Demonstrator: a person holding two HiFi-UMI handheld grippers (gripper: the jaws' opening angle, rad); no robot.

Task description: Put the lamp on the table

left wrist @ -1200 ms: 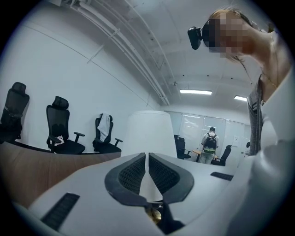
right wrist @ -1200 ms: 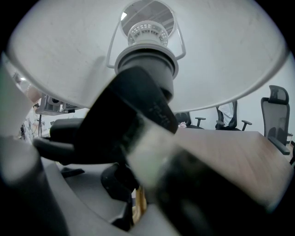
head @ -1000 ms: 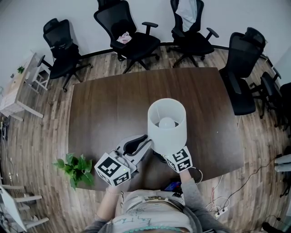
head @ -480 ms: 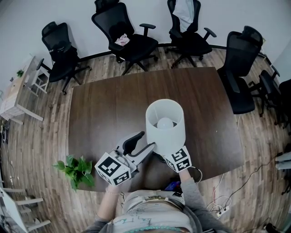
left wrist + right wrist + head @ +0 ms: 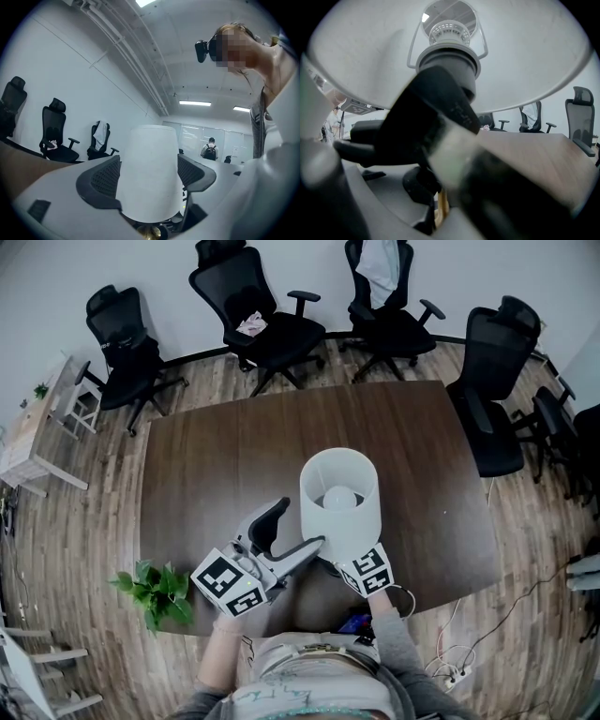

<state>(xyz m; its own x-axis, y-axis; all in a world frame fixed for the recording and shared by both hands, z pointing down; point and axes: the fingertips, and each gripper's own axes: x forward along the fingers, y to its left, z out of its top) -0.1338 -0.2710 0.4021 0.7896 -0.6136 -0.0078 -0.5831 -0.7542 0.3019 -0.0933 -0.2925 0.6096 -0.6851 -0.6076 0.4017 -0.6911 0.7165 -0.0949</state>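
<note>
The lamp's white shade (image 5: 339,491) stands over the near middle of the dark wooden table (image 5: 216,465); its base is hidden under the shade. My left gripper (image 5: 301,524) is just left of the lamp, its jaws opening and standing wide apart, not pressing on anything. In the left gripper view the shade (image 5: 149,173) rises between the two black pads (image 5: 99,182), with a brass stem (image 5: 149,231) below. My right gripper (image 5: 367,570) reaches under the shade from the near side. In the right gripper view its blurred dark jaws are shut on the lamp's stem (image 5: 440,206) below the socket (image 5: 447,51).
Several black office chairs (image 5: 264,317) ring the table's far and right sides. A green potted plant (image 5: 155,589) sits by the near left corner. A white side table (image 5: 33,423) stands at the far left. Cables and a power strip (image 5: 450,671) lie on the floor at the near right.
The left gripper's jaws have spread from nearly closed beside the lamp's foot to wide apart. The lamp and the right gripper have barely shifted.
</note>
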